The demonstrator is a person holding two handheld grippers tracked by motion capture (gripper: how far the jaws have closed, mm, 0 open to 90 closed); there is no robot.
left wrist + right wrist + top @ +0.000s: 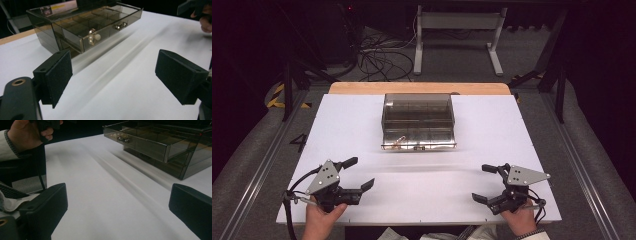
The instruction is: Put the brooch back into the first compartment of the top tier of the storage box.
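Dark floor, loose cables and a metal frame lie beyond a white-topped desk [362,125] with a wooden far edge. Left hand-held gripper [362,173], near the desk's near-left corner, has its jaws spread wide and holds nothing; its felt-faced pads [60,75] frame bare desk. Right hand-held gripper [484,183], near the near-right corner, is likewise spread and empty, resting low over the desk. Between and beyond them, toward the middle of the far edge, stands a smoked transparent drawer organizer [418,120]. Its upper drawer [100,30] is pulled partly out toward the person, showing divided compartments and small round knobs [94,37] on the front; a small pale item lies inside near one front corner, too small to identify. Both grippers are well apart from the organizer.

Likely hazards: the knobs are small and smooth, so a pinch may slip off; pushing the drawer with one gripper could slide the light organizer across the desk unless the other braces it.
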